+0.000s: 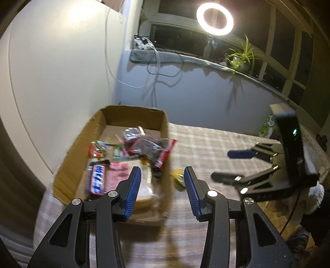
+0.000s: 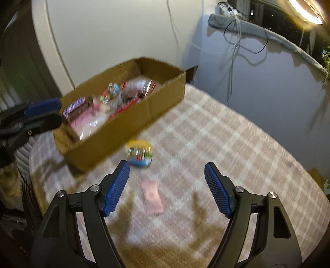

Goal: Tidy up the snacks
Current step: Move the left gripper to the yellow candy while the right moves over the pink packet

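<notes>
Right wrist view, nearest first: the right gripper [image 2: 167, 189] has its blue ribbed pads spread wide with nothing between them. Just beyond, roughly at 12 o'clock between the fingers, a small pale pink wrapped snack [image 2: 152, 197] lies flat on the beige checked tablecloth [image 2: 226, 134]. Past it, at about 11 o'clock and close to the box's near wall, sits a round yellow-and-blue foil-wrapped snack [image 2: 139, 154] (blurred; print unreadable). Farther on at 10 o'clock stands the open brown cardboard box [image 2: 132, 123], holding mixed packets.

Left wrist view: the left gripper [image 1: 163, 192] is partly open, empty, hovering over the box's near right corner. Inside the box a dark bar with a blue-and-white label [image 1: 97, 180] lies at 10 o'clock, a clear bag of dark pieces with red edges [image 1: 151, 149] at 12 o'clock. The right gripper shows at 2 o'clock, above the table.

Farthest: a lit ring light [image 1: 215, 19] and a green potted plant [image 1: 241, 56] on the windowsill.
</notes>
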